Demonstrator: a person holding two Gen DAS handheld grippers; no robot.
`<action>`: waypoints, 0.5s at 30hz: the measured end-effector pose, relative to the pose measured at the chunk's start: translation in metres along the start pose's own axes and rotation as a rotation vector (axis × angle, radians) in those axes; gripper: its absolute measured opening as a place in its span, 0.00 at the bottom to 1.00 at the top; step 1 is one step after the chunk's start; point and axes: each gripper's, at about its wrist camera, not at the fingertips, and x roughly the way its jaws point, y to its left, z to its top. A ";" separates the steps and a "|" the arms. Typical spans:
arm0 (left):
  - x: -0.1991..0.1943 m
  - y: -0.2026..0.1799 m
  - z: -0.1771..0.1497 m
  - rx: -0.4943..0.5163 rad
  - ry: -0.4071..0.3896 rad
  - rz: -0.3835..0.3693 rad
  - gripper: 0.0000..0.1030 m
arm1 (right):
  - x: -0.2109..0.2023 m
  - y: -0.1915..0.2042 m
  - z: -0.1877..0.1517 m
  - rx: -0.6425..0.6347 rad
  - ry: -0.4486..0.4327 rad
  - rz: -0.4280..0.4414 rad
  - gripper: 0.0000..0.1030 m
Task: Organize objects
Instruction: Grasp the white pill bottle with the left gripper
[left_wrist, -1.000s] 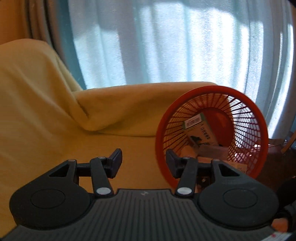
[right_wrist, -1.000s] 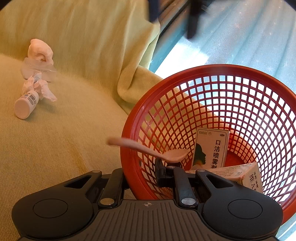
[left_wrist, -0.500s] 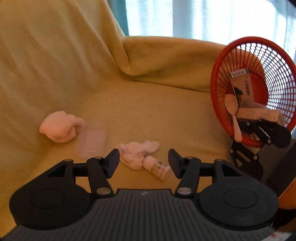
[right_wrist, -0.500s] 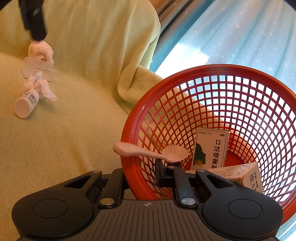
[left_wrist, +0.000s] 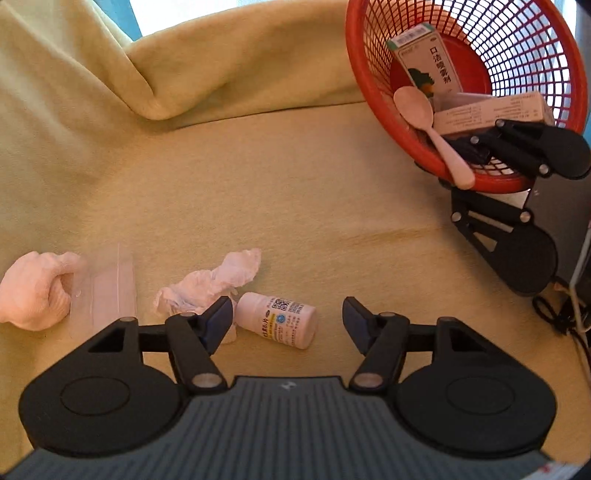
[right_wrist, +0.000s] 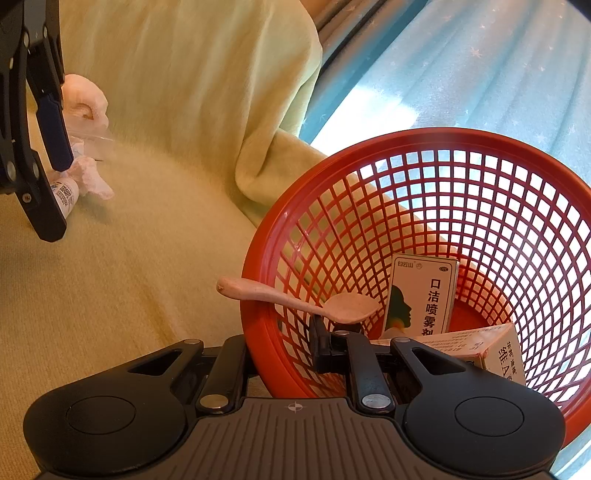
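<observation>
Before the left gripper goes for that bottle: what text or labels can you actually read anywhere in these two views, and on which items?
"口洁喷雾剂": upright box in the red basket.
"白云山": same box, top left corner.
"维A": lying box, rest cut off.
White bottle: QR code and blue print, too small to read.
Crosshair mark: right gripper body, no words.

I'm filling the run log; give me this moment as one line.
left gripper: open, above pill bottle | right gripper: shut on basket rim | spoon: across rim
</observation>
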 end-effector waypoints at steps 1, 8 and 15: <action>0.001 0.002 0.000 0.011 0.001 -0.011 0.61 | 0.000 0.000 0.000 0.000 0.000 0.000 0.12; 0.007 0.006 0.003 0.101 0.033 -0.069 0.61 | 0.000 0.000 0.000 0.000 0.000 0.000 0.12; 0.006 -0.006 0.004 0.274 0.082 -0.039 0.45 | 0.000 0.000 0.000 0.000 0.000 0.000 0.12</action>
